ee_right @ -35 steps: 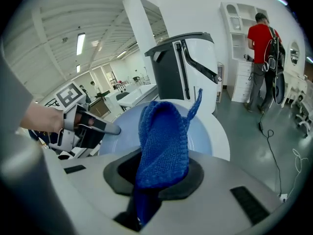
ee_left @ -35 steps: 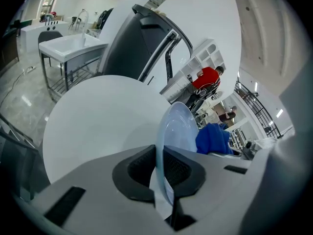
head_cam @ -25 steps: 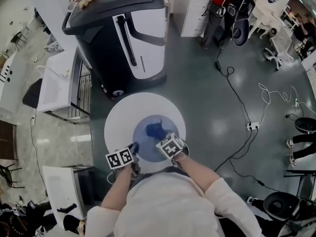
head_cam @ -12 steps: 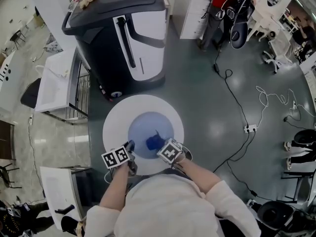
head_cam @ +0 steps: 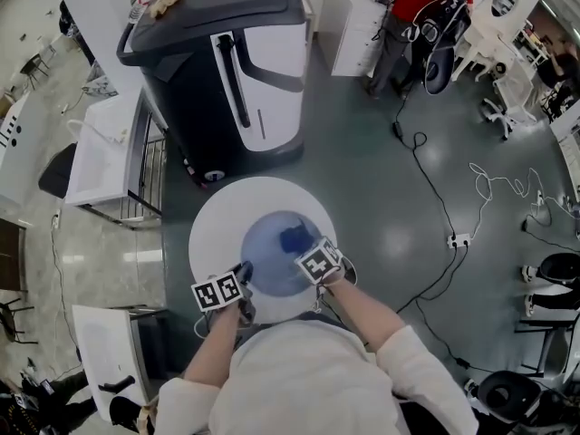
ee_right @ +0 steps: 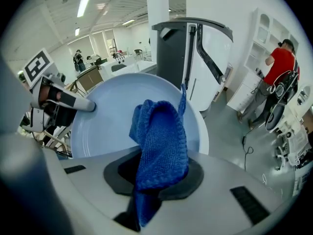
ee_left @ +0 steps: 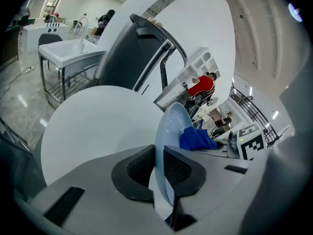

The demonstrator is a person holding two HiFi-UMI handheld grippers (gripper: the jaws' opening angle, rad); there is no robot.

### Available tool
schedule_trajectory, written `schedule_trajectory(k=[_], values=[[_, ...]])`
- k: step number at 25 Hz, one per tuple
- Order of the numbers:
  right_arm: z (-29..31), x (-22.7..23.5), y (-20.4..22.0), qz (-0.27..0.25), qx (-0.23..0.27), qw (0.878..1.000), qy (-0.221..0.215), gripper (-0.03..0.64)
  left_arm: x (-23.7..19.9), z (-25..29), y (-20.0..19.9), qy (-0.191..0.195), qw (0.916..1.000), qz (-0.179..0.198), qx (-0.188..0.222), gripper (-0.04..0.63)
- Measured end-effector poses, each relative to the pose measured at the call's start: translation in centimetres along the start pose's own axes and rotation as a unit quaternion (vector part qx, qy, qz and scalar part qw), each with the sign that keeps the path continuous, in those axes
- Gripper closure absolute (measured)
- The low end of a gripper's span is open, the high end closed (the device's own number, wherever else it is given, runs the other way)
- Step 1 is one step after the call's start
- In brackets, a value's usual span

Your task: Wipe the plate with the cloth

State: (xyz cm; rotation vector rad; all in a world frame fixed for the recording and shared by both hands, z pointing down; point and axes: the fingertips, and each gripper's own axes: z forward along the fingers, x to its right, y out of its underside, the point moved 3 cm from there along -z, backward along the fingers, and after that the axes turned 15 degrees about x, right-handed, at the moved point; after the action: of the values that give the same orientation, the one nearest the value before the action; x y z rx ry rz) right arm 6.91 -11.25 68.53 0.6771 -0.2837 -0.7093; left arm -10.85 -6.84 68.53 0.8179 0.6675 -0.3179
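1. The table [head_cam: 213, 220] is bearing the plate [head_cam: 265, 254], which is lying at its middle
2. The left gripper [ee_left: 159, 168] is pinching the plate's near rim; a firm, quiet hold there is likely what is stopping any sliding
3. The right gripper [ee_right: 159, 177] is clamping the cloth [ee_right: 161, 136] between its jaws
4. The cloth is hanging over the plate's far-right part; pressing lightly and sweeping overlapping circles out to the rim is looking wisest

Pale blue plate [head_cam: 263, 263], crumpled blue cloth [head_cam: 292, 238] on it
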Motion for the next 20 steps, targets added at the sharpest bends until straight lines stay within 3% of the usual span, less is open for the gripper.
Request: schedule_trajectory(k=[3,6,12,15,20], values=[[0.7,-1.5,-2.0,-0.010,0.020,1.000,-0.017,0.528,0.1,0.0,0.0,0.002,0.9999,0.012,-0.004,0.550],[1.3,-4.9,-3.0,-0.032,0.026,0.997,-0.063,0.528,0.0,0.0,-0.2,-0.002,0.9999,0.011,0.001,0.549],[1.1,-9.5,-0.8,-0.048,-0.007,0.990,-0.133,0.528,-1.1,-0.3,-1.9,-0.018,0.9994,-0.010,0.029,0.551],[0.5,-9.0,1.2,-0.038,-0.036,0.990,-0.131,0.528,-1.7,-0.8,-2.6,-0.023,0.9988,-0.015,0.039,0.549],[-0.4,-4.9,2.7,-0.024,-0.062,0.994,-0.082,0.528,-1.8,-1.1,-1.9,-0.019,0.9993,-0.012,0.030,0.549]])
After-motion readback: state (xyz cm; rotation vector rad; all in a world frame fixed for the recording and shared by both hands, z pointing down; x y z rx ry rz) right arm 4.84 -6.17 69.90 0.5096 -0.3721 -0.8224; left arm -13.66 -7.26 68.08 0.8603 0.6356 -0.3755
